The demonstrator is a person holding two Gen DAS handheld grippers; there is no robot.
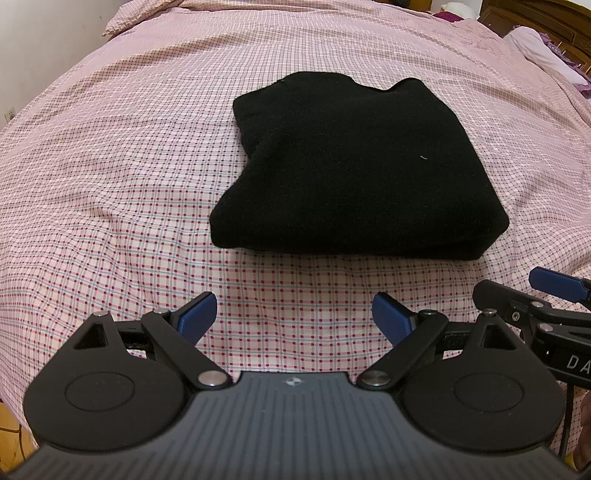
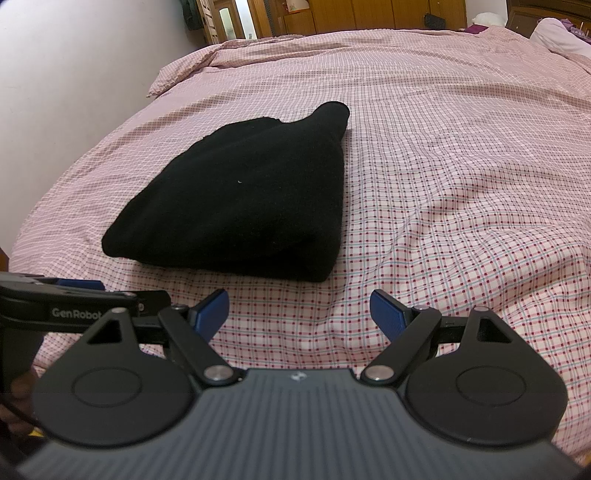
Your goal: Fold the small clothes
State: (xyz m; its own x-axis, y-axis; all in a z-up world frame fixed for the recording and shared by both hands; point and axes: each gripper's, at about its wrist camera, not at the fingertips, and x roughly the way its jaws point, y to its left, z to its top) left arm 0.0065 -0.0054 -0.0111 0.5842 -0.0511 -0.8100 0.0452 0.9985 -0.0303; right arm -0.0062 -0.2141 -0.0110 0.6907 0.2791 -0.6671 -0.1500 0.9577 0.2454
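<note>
Black knit, folded into a thick, roughly square bundle, the small garment [image 1: 354, 166] lies flat on a bed whose pink checked sheet [image 1: 110, 166] runs with red and teal lines. Beyond the garment, we see the sheet stretch away to a pillow [image 2: 557, 35] at the far right corner of the bed and, past its far edge, to wooden cabinets [image 2: 369, 14].

We hold both tools just short of the garment's near edge, touching neither cloth nor sheet. The left gripper [image 1: 294, 319] has its blue-padded fingers spread wide, bare sheet showing between them; from its camera the bundle sits ahead and a little to the right. The right gripper [image 2: 298, 315] stands likewise spread, nothing between its pads, and from its camera the bundle lies ahead and to the left.

The two tools sit side by side, close together. In the left wrist view the right tool's black body enters at the right edge, and we read the white letters "DA" before the frame cuts them off. In the right wrist view the left tool crosses the left edge with the white lettering "GenRobot" along its side; whether more letters follow we cannot tell. A small emblem marks the ribbed grey housing of each tool, too small for us to read.
</note>
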